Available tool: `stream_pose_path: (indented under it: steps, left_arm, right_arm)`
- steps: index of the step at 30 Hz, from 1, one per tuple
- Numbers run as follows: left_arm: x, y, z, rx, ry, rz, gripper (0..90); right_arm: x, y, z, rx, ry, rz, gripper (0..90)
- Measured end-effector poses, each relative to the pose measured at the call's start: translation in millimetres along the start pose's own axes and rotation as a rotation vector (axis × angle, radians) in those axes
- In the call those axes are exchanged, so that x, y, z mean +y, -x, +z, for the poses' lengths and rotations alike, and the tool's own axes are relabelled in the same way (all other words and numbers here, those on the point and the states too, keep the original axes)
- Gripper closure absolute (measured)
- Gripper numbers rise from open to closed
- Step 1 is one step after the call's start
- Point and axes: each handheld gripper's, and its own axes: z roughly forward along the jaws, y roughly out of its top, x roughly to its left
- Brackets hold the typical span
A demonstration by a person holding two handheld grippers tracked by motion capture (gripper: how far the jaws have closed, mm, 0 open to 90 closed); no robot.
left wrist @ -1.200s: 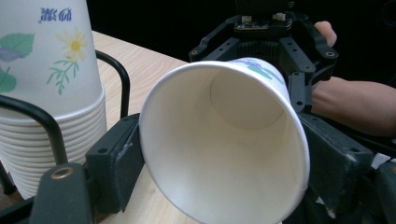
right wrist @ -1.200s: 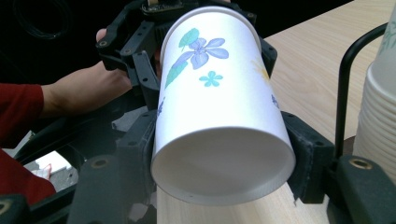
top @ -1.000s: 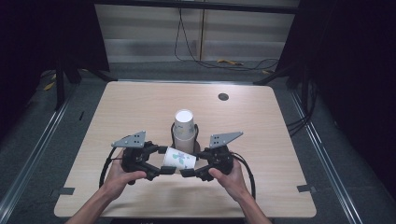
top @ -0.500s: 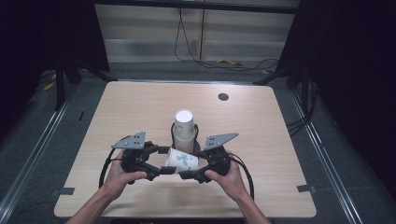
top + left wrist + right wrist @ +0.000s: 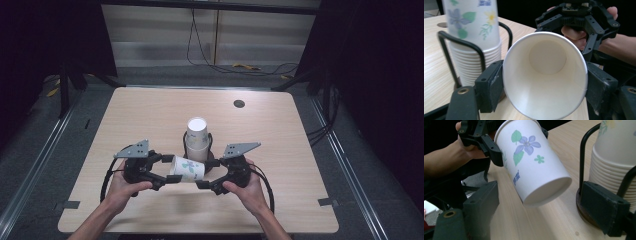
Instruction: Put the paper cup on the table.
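- White paper cup [image 5: 188, 168] with flowers lies sideways above the wooden table [image 5: 280, 150].
- Left gripper [image 5: 167, 169] squeezes its rim.
- Right gripper [image 5: 206, 174] has wide open jaws by its bottom, holding nothing.
- Cup stack [image 5: 197, 138] stands just behind.

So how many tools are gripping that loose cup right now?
1. The left tool clamps the cup at its rim. The right tool is open around its base, jaws clear of it.
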Motion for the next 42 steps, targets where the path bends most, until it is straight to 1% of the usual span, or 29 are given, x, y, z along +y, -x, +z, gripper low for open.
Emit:
stream_pose_path:
  steps: [2, 3, 5, 7, 10, 11, 14, 16, 18, 20, 21, 23, 26, 29, 31, 32, 33, 34, 36, 37, 39, 40, 42]
  left_arm:
    - [0.1, -0.8, -2.5, 0.015, -0.006, -0.006, 25.4]
    - [-0.2, -1.6, -4.3, 0.020, -0.020, -0.004, 25.4]
    - [-2.5, -1.6, -7.1, 0.032, -0.031, -0.021, 25.4]
    - [-5.1, -2.3, -9.8, 0.052, -0.054, -0.010, 25.4]
    - [-8.0, -5.3, -14.1, 0.064, -0.069, -0.019, 25.4]
    - [-8.2, -6.6, -16.4, 0.078, -0.074, -0.020, 25.4]
    - [-7.9, -10.0, -22.9, 0.094, -0.072, -0.037, 25.4]
    - [-7.9, -11.3, -28.2, 0.101, -0.080, -0.035, 25.4]
    - [-8.4, -13.3, -34.9, 0.119, -0.082, -0.039, 25.4]
    - [-8.7, -17.4, -39.5, 0.131, -0.081, -0.058, 25.4]
    - [-8.8, -19.0, -40.9, 0.137, -0.081, -0.065, 25.4]
    - [-8.1, -20.9, -44.0, 0.153, -0.090, -0.066, 25.4]
    - [-6.2, -21.0, -47.8, 0.168, -0.088, -0.064, 25.4]
    - [-4.0, -21.5, -51.9, 0.190, -0.089, -0.066, 25.4]
    - [-3.2, -22.2, -54.5, 0.200, -0.074, -0.077, 25.4]
    - [-3.4, -22.3, -54.9, 0.195, -0.057, -0.082, 25.5]
    - [-2.6, -21.8, -55.6, 0.196, -0.040, -0.074, 25.5]
    - [-1.8, -21.3, -56.8, 0.213, -0.038, -0.068, 25.6]
    - [0.0, -23.3, -59.3, 0.235, -0.052, -0.075, 25.7]
    - [0.9, -24.7, -61.2, 0.254, -0.051, -0.070, 25.7]
    - [2.1, -27.9, -63.7, 0.282, -0.052, -0.083, 25.6]
    - [2.2, -29.6, -64.7, 0.292, -0.057, -0.092, 25.6]
    - [2.3, -32.3, -64.8, 0.315, -0.088, -0.101, 25.6]
  right_arm:
    - [-0.3, 0.8, -0.8, -0.014, 0.004, 0.004, 15.0]
    - [-0.4, 0.9, -1.5, -0.018, 0.004, 0.008, 15.0]
    - [-0.8, 1.3, -3.6, -0.030, 0.011, 0.012, 14.8]
    - [-1.5, 1.7, -6.1, -0.040, 0.016, 0.014, 14.6]
    - [-4.2, 3.9, -9.7, -0.068, 0.022, 0.022, 14.4]
    - [-5.0, 4.2, -11.0, -0.073, 0.020, 0.025, 14.4]
    - [-9.2, 5.3, -17.8, -0.103, 0.036, 0.036, 14.3]
    - [-11.2, 5.8, -22.6, -0.128, 0.046, 0.044, 14.1]
    - [-12.4, 4.9, -27.3, -0.153, 0.048, 0.053, 14.1]
    - [-14.9, 4.2, -31.6, -0.168, 0.049, 0.044, 14.2]
    - [-16.5, 4.6, -33.5, -0.183, 0.050, 0.052, 14.1]
    - [-20.0, 6.7, -36.2, -0.201, 0.050, 0.064, 14.1]
    - [-23.7, 8.3, -38.3, -0.231, 0.046, 0.077, 14.1]
    - [-24.5, 7.8, -39.4, -0.245, 0.043, 0.076, 14.2]
    - [-24.6, 6.8, -40.4, -0.259, 0.041, 0.077, 14.2]
    - [-24.8, 6.2, -40.9, -0.268, 0.039, 0.077, 14.3]
    - [-24.9, 5.3, -41.4, -0.278, 0.037, 0.078, 14.4]
    - [-25.4, 3.7, -42.5, -0.289, 0.036, 0.073, 14.4]
    - [-26.4, 1.9, -44.6, -0.292, 0.038, 0.075, 14.4]
    - [-27.2, 1.5, -45.8, -0.298, 0.034, 0.077, 14.5]
    - [-30.2, 2.4, -48.1, -0.305, 0.042, 0.086, 14.5]
    - [-31.7, 3.5, -48.7, -0.307, 0.037, 0.090, 14.5]
    - [-34.7, 5.6, -49.0, -0.317, 0.038, 0.100, 14.5]
